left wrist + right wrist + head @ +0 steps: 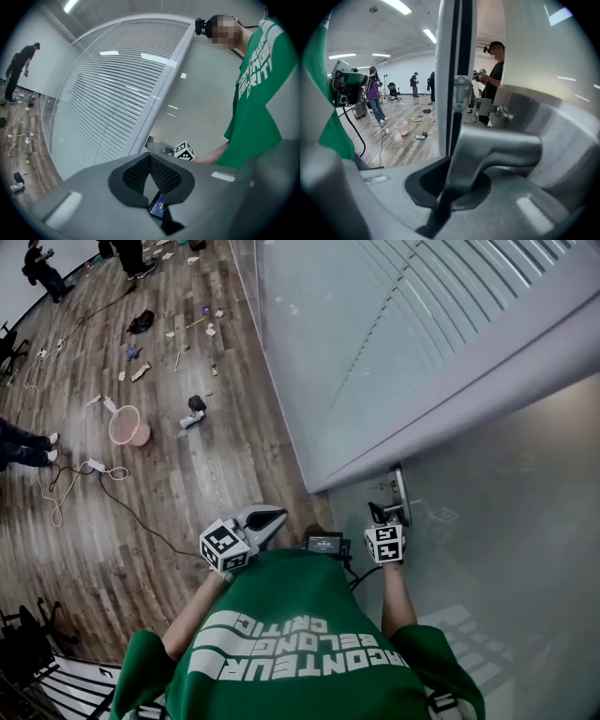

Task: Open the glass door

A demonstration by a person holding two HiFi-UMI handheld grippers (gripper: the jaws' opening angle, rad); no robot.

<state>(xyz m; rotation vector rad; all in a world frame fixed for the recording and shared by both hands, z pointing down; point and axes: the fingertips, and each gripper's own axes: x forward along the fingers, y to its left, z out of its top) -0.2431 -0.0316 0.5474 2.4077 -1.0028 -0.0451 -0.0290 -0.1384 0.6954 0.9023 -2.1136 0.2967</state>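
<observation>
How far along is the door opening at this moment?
Done: the right tool is closed on the door handle. In hand: that grip only; the left tool is shut on nothing, away from the door. Left: the glass door looks in line with the wall panel, so working the handle and swinging the door open remain.

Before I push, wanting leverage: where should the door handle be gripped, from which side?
Probably grip the door handle on its straight lever bar, head-on from this side; the bar juts out level, and the right tool is shut across it.
</observation>
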